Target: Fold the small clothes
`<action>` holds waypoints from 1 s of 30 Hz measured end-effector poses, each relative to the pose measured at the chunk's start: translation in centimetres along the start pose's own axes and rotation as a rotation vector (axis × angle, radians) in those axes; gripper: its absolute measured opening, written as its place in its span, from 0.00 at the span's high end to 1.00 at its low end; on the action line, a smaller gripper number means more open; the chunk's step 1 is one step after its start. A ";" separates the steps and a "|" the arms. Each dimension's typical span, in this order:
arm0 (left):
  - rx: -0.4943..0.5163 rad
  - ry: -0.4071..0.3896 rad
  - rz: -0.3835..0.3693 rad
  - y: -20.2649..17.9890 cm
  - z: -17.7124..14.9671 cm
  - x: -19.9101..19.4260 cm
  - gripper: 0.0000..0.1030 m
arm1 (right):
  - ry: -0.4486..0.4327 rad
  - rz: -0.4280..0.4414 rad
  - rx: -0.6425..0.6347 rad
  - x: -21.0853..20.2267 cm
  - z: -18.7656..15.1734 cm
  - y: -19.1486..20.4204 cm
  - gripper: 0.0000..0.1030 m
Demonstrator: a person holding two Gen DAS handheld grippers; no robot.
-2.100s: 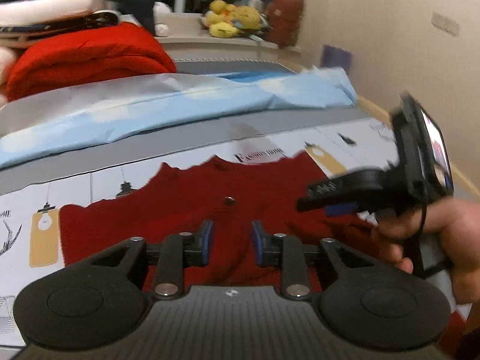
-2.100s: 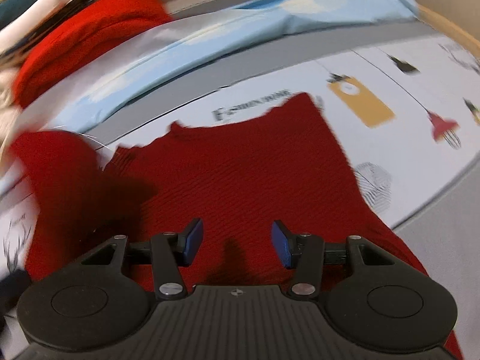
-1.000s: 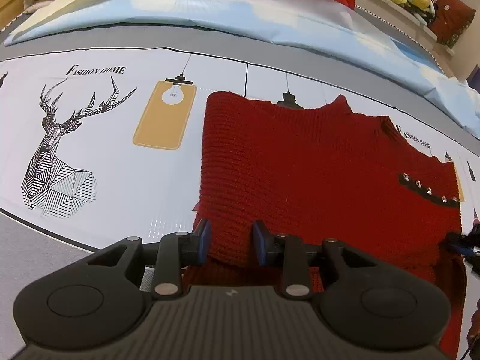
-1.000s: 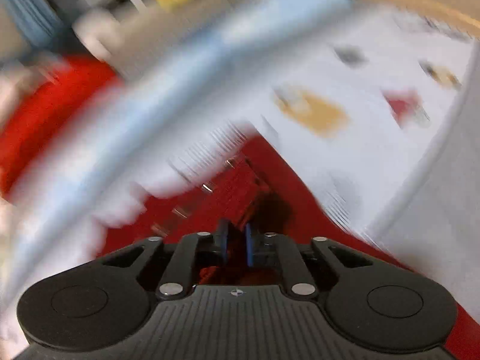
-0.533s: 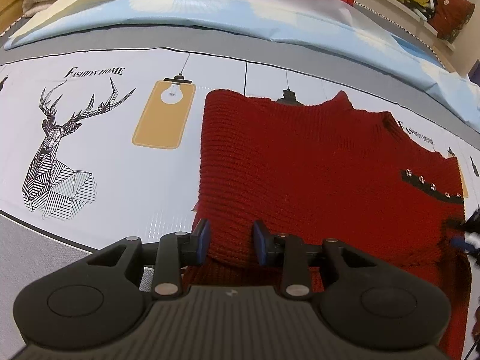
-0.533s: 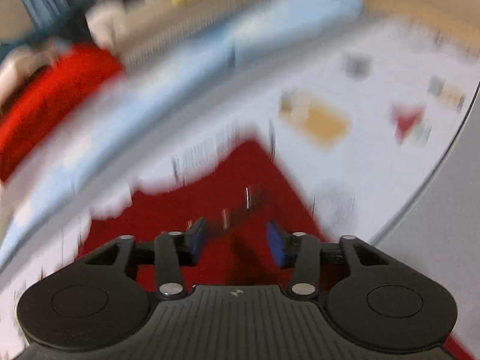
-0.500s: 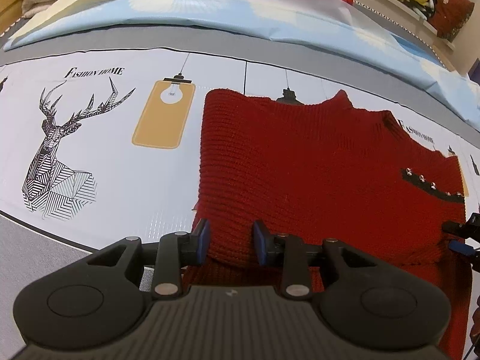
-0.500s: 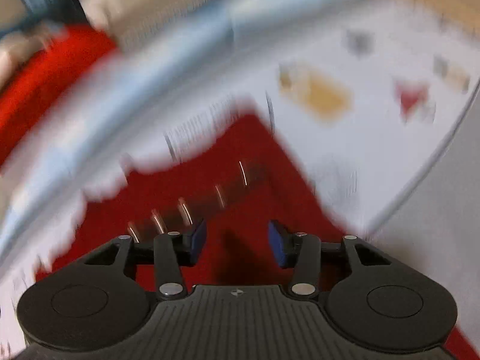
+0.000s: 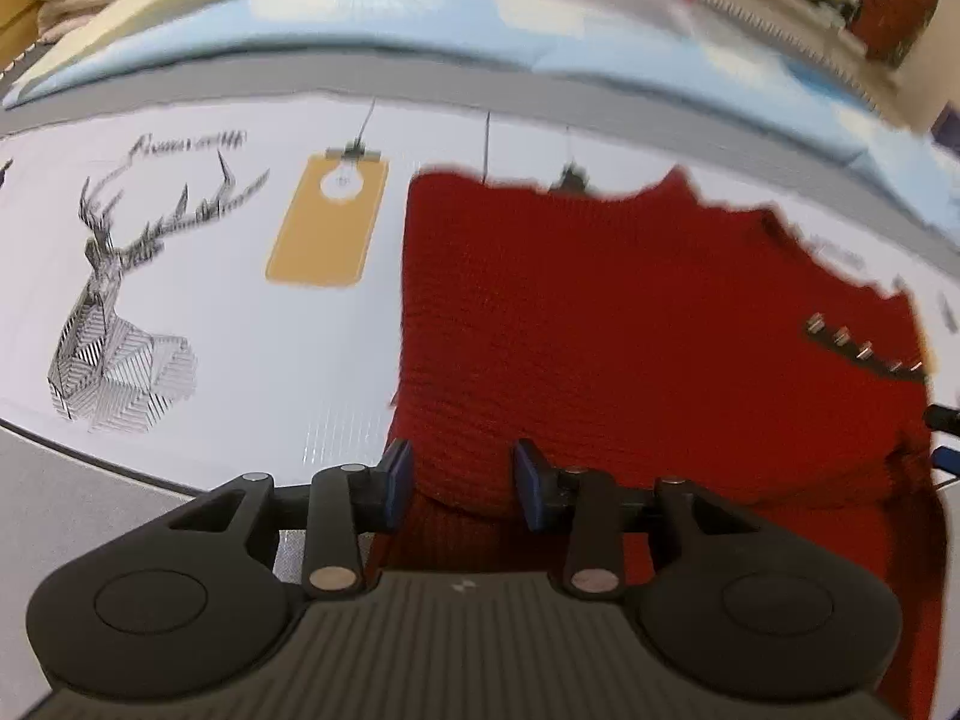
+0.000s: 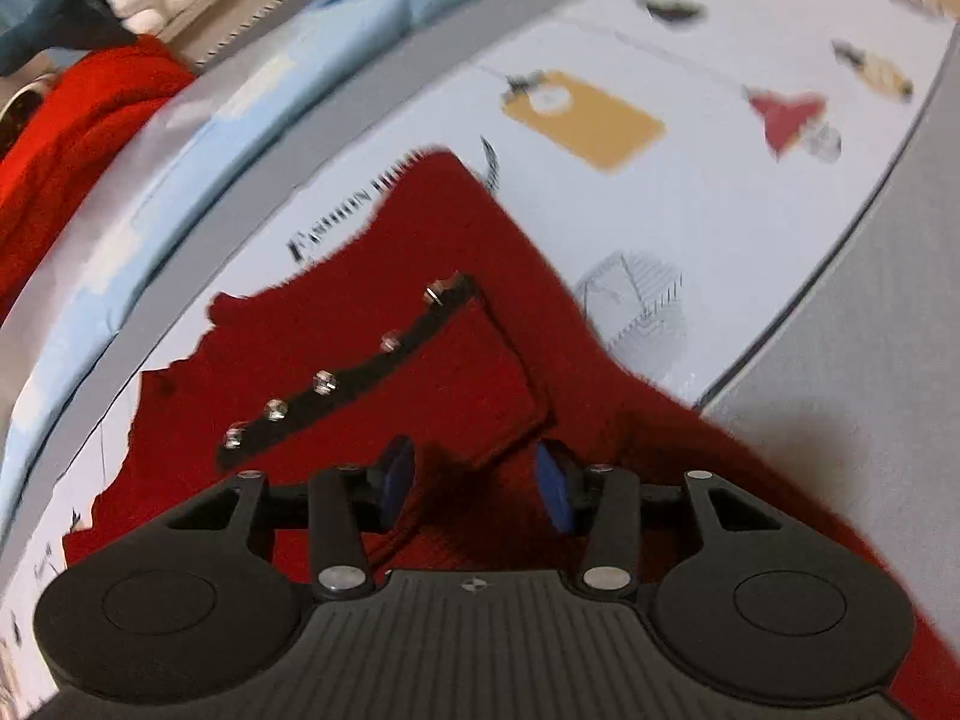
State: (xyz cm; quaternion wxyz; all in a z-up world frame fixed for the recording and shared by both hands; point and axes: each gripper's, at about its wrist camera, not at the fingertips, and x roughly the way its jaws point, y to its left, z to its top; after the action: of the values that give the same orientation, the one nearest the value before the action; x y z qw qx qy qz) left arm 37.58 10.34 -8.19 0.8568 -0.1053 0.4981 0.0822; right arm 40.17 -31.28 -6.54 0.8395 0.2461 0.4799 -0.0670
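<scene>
On the printed bed sheet (image 9: 198,420) in front of you lies the red knit sweater (image 9: 600,324), spread flat with a folded edge near your tools and a black strip of silver studs (image 10: 336,384) running across its pocket. Your left gripper (image 9: 462,483) is opening, its blue pads (image 9: 396,480) parted on either side of the sweater's near fold without pressing it. Your right gripper (image 10: 474,483) hangs over the pocket's lower corner with its pads well apart, gripping nothing.
</scene>
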 end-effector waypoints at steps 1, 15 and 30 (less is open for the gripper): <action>0.009 -0.034 -0.009 -0.1 0.1 -1.0 0.61 | -0.020 0.001 -0.037 -0.8 0.1 0.5 0.54; 0.302 -0.360 -0.013 -1.2 -8.0 -20.9 0.59 | -0.282 0.074 -0.336 -19.2 -3.3 0.4 0.53; -0.028 0.032 -0.071 8.0 -26.8 -14.5 0.61 | -0.019 -0.007 -0.170 -20.4 -11.7 -23.1 0.52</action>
State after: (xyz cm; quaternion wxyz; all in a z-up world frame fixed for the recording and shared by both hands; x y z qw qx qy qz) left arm 6.04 10.51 -9.27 0.8496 -0.1359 0.5064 0.0571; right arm 12.25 -48.32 -2.35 0.8616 0.1713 0.4767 -0.0313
